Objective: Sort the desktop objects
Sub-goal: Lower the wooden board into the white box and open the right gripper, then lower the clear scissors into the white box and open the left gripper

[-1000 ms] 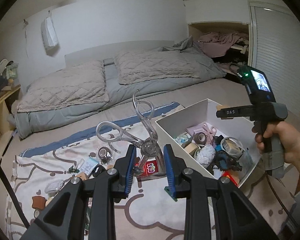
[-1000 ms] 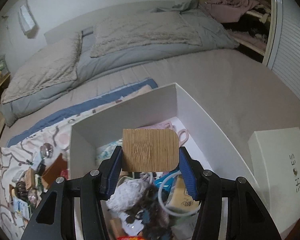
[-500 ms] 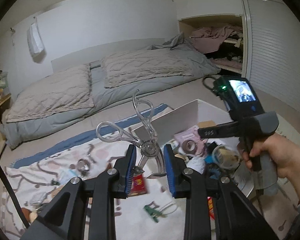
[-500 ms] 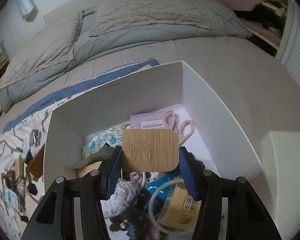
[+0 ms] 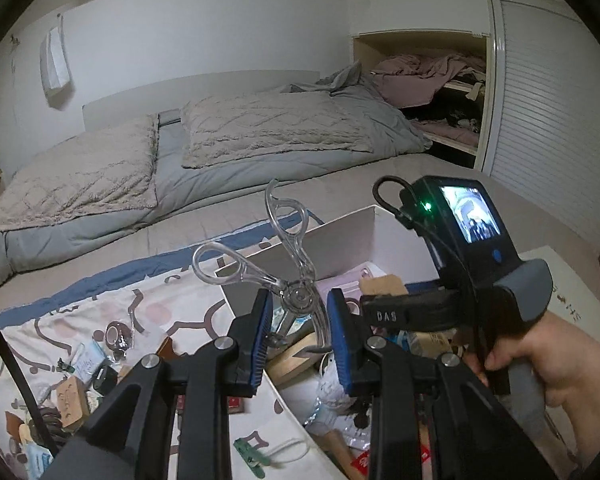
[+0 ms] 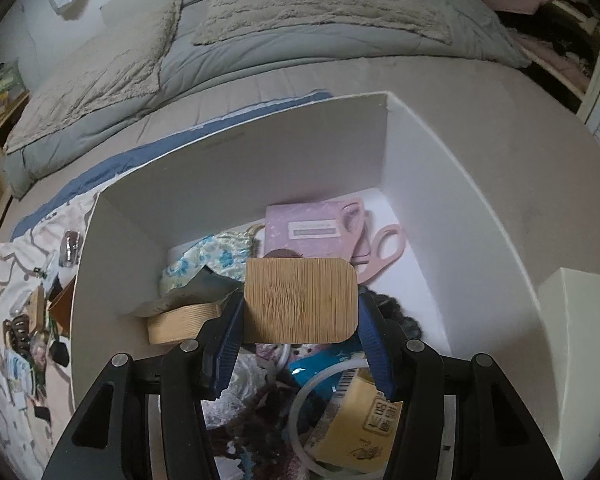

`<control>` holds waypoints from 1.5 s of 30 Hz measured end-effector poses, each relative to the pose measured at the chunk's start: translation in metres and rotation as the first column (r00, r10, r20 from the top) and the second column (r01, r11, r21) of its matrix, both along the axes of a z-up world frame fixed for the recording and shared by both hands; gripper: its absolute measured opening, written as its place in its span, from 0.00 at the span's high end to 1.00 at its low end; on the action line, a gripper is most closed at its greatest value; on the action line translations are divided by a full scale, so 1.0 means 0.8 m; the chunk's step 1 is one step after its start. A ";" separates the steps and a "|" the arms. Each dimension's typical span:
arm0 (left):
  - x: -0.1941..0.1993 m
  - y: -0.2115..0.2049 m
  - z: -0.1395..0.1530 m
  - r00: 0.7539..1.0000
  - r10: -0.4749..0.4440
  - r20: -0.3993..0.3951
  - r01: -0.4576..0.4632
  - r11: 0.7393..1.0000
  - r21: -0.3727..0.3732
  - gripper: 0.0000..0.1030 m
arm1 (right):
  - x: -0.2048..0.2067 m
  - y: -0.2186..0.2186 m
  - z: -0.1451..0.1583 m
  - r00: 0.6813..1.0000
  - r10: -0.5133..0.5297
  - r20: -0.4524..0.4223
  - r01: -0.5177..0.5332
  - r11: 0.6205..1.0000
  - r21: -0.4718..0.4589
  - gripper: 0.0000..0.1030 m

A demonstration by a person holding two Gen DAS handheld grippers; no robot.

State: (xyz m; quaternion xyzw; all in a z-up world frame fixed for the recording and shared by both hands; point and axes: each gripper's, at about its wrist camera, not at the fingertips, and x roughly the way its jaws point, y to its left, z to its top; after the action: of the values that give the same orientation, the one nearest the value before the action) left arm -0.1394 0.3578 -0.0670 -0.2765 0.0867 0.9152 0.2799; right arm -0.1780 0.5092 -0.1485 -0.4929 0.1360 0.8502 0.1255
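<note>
My left gripper (image 5: 300, 316) is shut on a clear plastic scissor-like tool (image 5: 284, 264), its two ring handles pointing up, held above the near left edge of the white box (image 5: 340, 232). My right gripper (image 6: 300, 320) is shut on a flat bamboo piece (image 6: 300, 300) and holds it inside the white box (image 6: 260, 152), above a pile of items. In the left wrist view the right gripper's body (image 5: 460, 256) and the hand holding it hang over the box.
The box holds pink scissors (image 6: 380, 244), a pink card (image 6: 312, 228), a floral cloth (image 6: 208, 256), a wooden case (image 6: 180, 320) and a yellow packet (image 6: 356, 416). Small items (image 5: 80, 376) lie on the patterned blanket at left. A white shoe box lid (image 6: 580, 340) lies right.
Both grippers have moved toward the box. The right gripper has lowered with the bamboo piece deeper into it; the left has carried the clear tool right, over the box's edge.
</note>
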 end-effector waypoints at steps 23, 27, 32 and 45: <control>-0.020 0.022 -0.025 0.994 -0.042 0.102 0.041 0.999 0.010 0.73 | 0.036 0.009 0.025 0.996 -0.050 -0.073 0.053 0.998 0.038 0.20; -0.016 0.025 -0.040 0.976 -0.078 0.203 0.073 0.997 0.028 0.73 | 0.057 0.016 0.032 0.988 -0.100 -0.114 0.104 0.994 0.036 0.19; -0.009 0.030 -0.054 0.957 -0.093 0.275 0.084 0.995 0.043 0.73 | 0.077 0.017 0.037 0.979 -0.129 -0.157 0.142 0.987 0.074 0.15; 0.008 0.035 -0.084 0.908 -0.028 0.418 0.012 0.999 0.040 0.73 | 0.092 0.020 0.030 0.964 -0.179 -0.197 0.203 0.973 0.107 0.14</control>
State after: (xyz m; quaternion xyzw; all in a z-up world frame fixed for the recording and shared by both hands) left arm -0.1334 0.3861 -0.1339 -0.4603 0.0109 0.8332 0.3063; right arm -0.1043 0.5251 -0.1243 -0.3867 0.1401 0.8833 0.2247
